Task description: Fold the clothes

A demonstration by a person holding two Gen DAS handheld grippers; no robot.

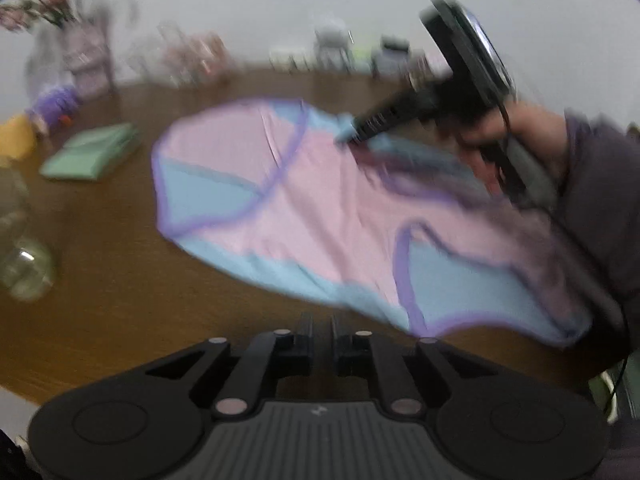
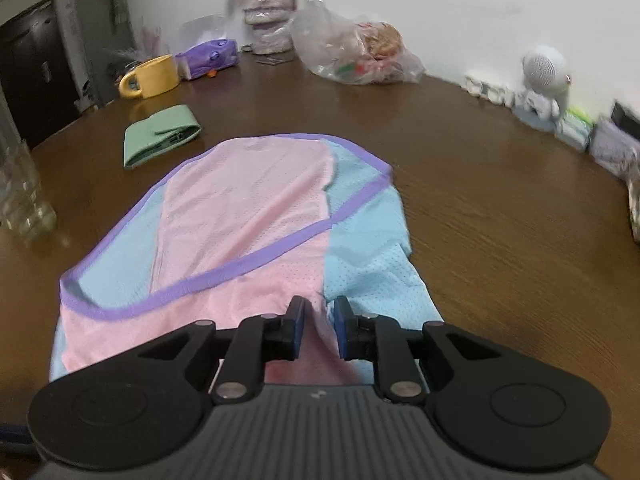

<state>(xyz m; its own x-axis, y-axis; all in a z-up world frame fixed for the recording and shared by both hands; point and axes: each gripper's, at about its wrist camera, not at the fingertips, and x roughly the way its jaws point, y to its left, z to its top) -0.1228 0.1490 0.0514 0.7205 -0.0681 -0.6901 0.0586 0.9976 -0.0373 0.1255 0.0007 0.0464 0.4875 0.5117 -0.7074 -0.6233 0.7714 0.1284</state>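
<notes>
Now the top (image 2: 256,216) lay spread on the brown surface (image 2: 480,208). It was pink and blue with purple trim. One part of it was lifted off the wood near the right gripper (image 2: 318,326).

The right gripper had its jaws pinching a fold of the top, right where the pink met the blue. The cloth bunched up between the blue pads (image 2: 298,330). In the left wrist view, a hand (image 1: 516,128) in a dark sleeve (image 1: 600,200) held that gripper (image 1: 344,134) at the far edge of the top (image 1: 320,216).

The left gripper (image 1: 320,332) was just beside the near edge of the top. Its jaws were close together, almost touching, and held nothing. That view was blurry.

A folded green cloth (image 2: 160,136) lay on the surface, apart from the top. Farther back stood a yellow mug (image 2: 154,76), a purple thing (image 2: 210,56), a clear bag (image 2: 352,56) and a vase (image 2: 266,12) by the white wall. A clear jar (image 2: 22,196) stood at the left edge.
</notes>
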